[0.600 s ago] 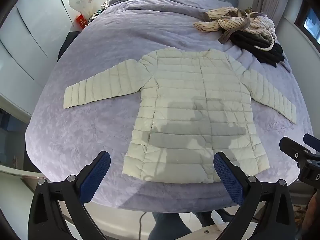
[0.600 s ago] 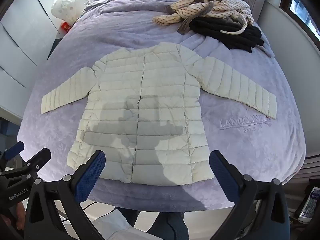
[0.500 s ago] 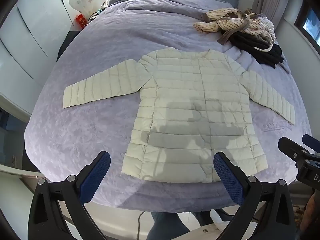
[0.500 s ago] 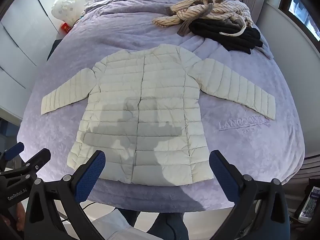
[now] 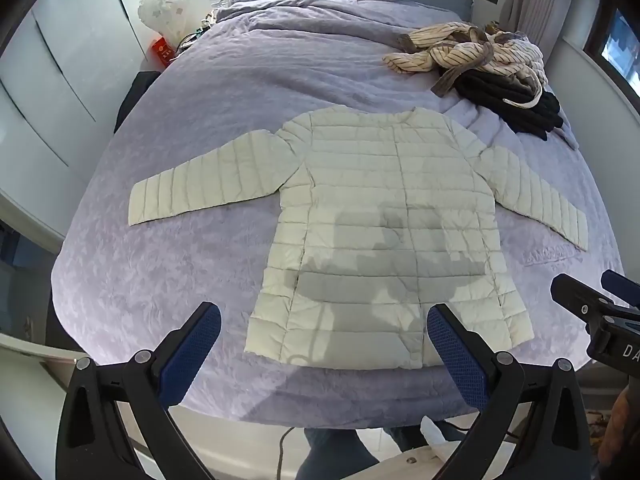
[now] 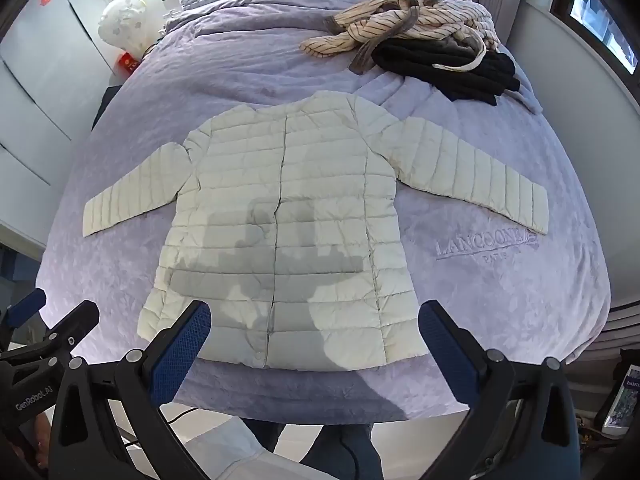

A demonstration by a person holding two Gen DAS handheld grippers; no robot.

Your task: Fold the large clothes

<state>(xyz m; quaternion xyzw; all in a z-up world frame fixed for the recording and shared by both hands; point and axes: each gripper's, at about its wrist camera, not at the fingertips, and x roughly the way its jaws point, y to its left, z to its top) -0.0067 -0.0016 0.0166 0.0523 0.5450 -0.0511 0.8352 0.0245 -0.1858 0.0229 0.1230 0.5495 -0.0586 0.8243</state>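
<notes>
One big bed (image 5: 168, 240) fills your view, its lilac cover spread wide, and right in the middle lies the jacket (image 5: 384, 216), flat on its back or front, hem toward you, collar toward the pillows. It's a pale quilted puffer, so expect it to be light and soft, puffy enough to spring back when you crease it, and the shell looks smooth, likely slippery between the pads. It won't hold a sharp fold by itself; press each fold down.

Both sleeves are stretched out to the sides: the left sleeve (image 5: 208, 176) reaches toward the wardrobe side, the right sleeve (image 6: 480, 168) lies above the stitched lettering on the cover. Those cuffs look like your best first holds, since they're thin edges lying clear of the body. Pinch a quilted seam line rather than a fat pocket of filling, so the fabric doesn't squirt out.

Up by the pillows, well apart from the jacket, sits a pile of clothes (image 6: 412, 44), striped on top of black. Leave it alone for now.

Your left gripper (image 5: 324, 344) hangs over the near hem, jaws as wide as they go, nothing in them. Your right gripper (image 6: 316, 340) is the same: spread fully, empty, hovering over the hem and touching nothing.
</notes>
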